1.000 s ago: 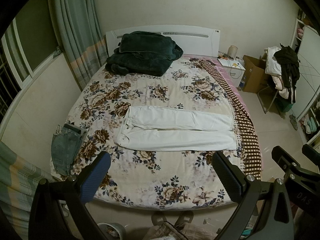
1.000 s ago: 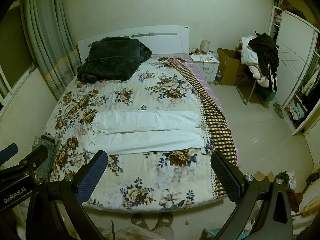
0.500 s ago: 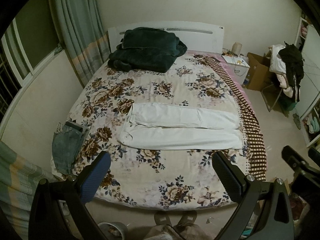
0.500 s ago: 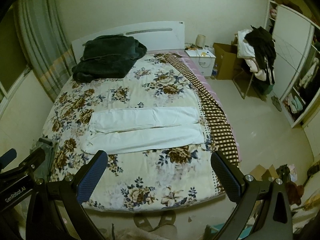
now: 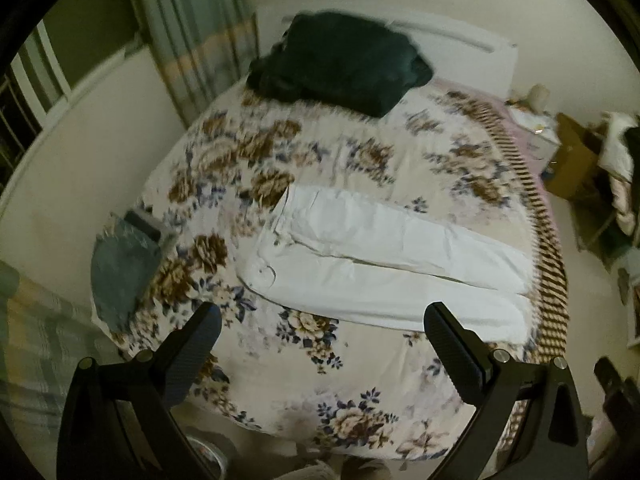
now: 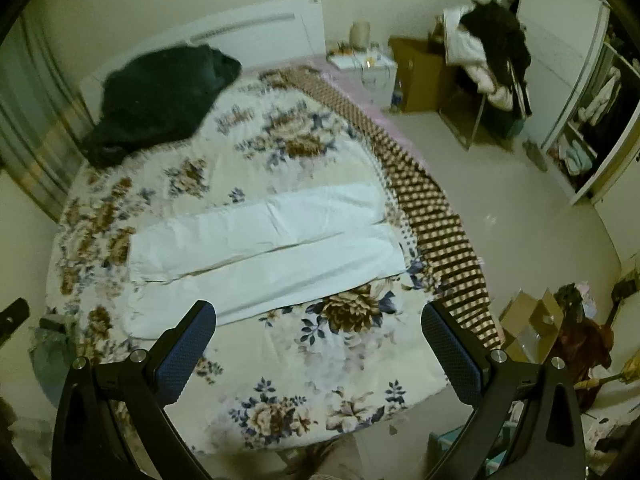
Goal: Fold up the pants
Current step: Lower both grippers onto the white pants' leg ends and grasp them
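Observation:
White pants [image 5: 372, 256] lie flat across the floral bedspread [image 5: 360, 380], waist to the left, both legs stretched right side by side. They also show in the right wrist view [image 6: 272, 248]. My left gripper [image 5: 320, 340] is open and empty, held above the near part of the bed, short of the pants. My right gripper [image 6: 318, 340] is open and empty, hovering over the bed near the pants' lower edge.
A dark green blanket [image 5: 340, 60] is piled at the headboard. Folded blue jeans [image 5: 124, 268] sit on the bed's left edge. A checkered cloth [image 6: 436, 216] runs along the right edge. A nightstand [image 6: 368, 68], boxes and a clothes-laden chair [image 6: 492, 52] stand to the right.
Both grippers have moved closer to the bed and tilted; the pants look larger and slanted in each view. The pants lie as before. Both jaws stay open.

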Demonstrator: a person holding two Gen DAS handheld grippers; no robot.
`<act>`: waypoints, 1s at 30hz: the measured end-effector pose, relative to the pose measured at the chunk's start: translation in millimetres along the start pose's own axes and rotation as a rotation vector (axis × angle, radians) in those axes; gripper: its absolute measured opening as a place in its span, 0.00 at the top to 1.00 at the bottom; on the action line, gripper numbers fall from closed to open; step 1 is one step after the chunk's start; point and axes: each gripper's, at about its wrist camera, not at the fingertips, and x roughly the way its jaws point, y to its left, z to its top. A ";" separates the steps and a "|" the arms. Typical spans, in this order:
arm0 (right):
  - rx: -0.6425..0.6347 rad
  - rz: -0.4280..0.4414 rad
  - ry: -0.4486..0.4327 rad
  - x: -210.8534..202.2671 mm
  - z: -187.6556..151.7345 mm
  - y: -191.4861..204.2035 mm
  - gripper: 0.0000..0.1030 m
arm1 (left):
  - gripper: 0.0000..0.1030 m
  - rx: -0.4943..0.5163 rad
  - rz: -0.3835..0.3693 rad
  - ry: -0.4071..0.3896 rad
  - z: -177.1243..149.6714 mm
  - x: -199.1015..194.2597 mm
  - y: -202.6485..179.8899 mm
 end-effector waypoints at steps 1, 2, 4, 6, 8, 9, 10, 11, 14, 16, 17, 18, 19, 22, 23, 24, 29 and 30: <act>0.003 0.002 0.020 25.6 11.5 0.6 0.00 | 0.00 -0.008 0.009 0.014 4.8 12.8 -2.2; 0.007 0.003 0.048 54.7 24.0 3.0 0.00 | 0.00 -0.022 0.032 0.038 14.9 36.4 -8.7; 0.016 0.008 0.090 107.8 46.2 7.2 0.00 | 0.00 -0.048 0.064 0.088 33.1 78.8 -20.9; 0.025 0.010 0.134 163.7 68.4 12.0 0.00 | 0.00 -0.073 0.087 0.125 50.6 115.6 -29.9; 0.047 0.024 0.187 222.4 92.4 15.8 0.00 | 0.00 -0.096 0.104 0.170 67.2 153.7 -40.8; 0.061 0.034 0.212 249.2 103.5 16.4 0.00 | 0.00 -0.109 0.110 0.194 76.6 175.5 -47.5; 0.077 0.043 0.236 278.5 115.2 17.4 0.00 | 0.00 -0.117 0.117 0.218 86.8 200.0 -54.5; 0.094 0.055 0.258 306.7 125.3 18.6 0.00 | 0.00 -0.127 0.120 0.239 96.3 220.9 -59.7; 0.153 0.082 0.326 393.7 155.8 24.2 0.00 | 0.00 -0.155 0.124 0.293 117.8 275.2 -72.2; 0.203 0.097 0.376 448.4 171.1 27.4 0.00 | 0.00 -0.168 0.124 0.326 132.9 321.2 -83.5; 0.231 0.106 0.399 475.4 178.4 28.7 0.00 | 0.00 -0.169 0.126 0.347 139.9 345.8 -90.4; 0.255 0.112 0.417 498.4 184.3 30.7 0.00 | 0.00 -0.169 0.123 0.363 144.9 364.5 -95.3; 0.286 0.114 0.445 531.2 193.4 32.6 0.00 | 0.00 -0.164 0.125 0.380 151.4 390.4 -102.0; 0.348 0.098 0.475 596.8 213.2 33.6 0.00 | 0.00 -0.159 0.123 0.423 168.7 459.2 -119.1; 0.369 0.091 0.487 618.8 218.6 33.1 0.00 | 0.00 -0.163 0.124 0.442 173.4 483.0 -122.5; 0.387 0.083 0.499 637.8 222.7 32.5 0.00 | 0.00 -0.172 0.125 0.457 178.5 501.7 -125.6; 0.504 0.011 0.536 718.7 242.1 18.0 0.00 | 0.00 -0.276 0.126 0.536 197.8 587.3 -121.6; 0.519 0.000 0.539 727.6 244.5 15.2 0.00 | 0.00 -0.288 0.135 0.545 200.7 599.8 -119.5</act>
